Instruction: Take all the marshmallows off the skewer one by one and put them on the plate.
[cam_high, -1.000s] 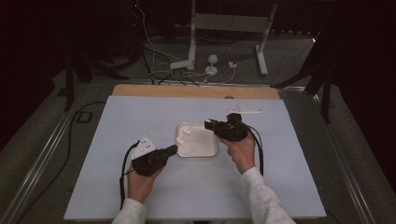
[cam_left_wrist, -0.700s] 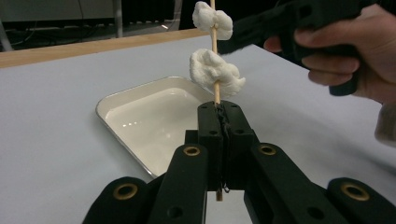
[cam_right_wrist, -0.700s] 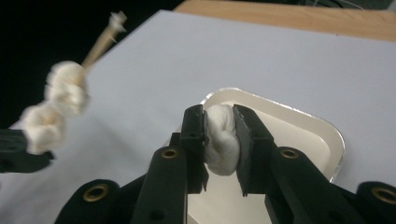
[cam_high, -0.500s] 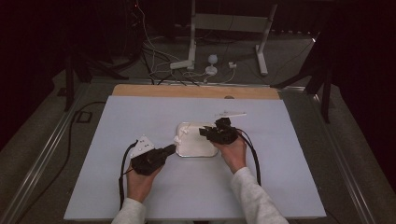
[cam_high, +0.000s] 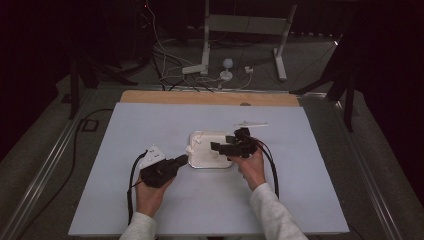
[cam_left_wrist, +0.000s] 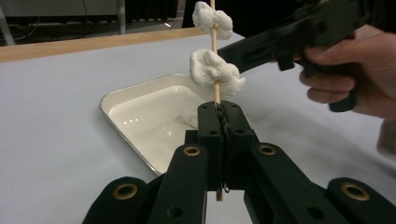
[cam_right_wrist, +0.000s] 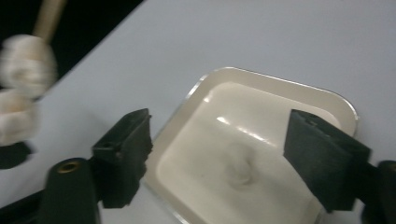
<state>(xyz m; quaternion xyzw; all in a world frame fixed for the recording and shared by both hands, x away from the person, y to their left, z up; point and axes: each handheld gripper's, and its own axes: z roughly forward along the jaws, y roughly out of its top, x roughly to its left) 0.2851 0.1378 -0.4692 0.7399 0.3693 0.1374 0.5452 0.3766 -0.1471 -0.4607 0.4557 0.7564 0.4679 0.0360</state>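
Two grippers: we hold one in each hand over the pale table.
Left gripper: our jaws are pinched tight on a wooden skewer that stands upright out of them.
On the skewer: two white marshmallow-like pieces, one just above our left jaws, one higher up the stick.
Right gripper: its jaws have just been opening and now stand wide with nothing between them.
Change: a second ago this gripper hung higher above the white tray; now it is low over it, with one white piece lying in the tray below the jaws.
Meaning: we judge that piece the next to pick up and thread on.
Around: a second skewer lies on the table beyond the right gripper.
In the way: the skewer's loaded end sits close beside the right gripper, so a careless lift could knock it.
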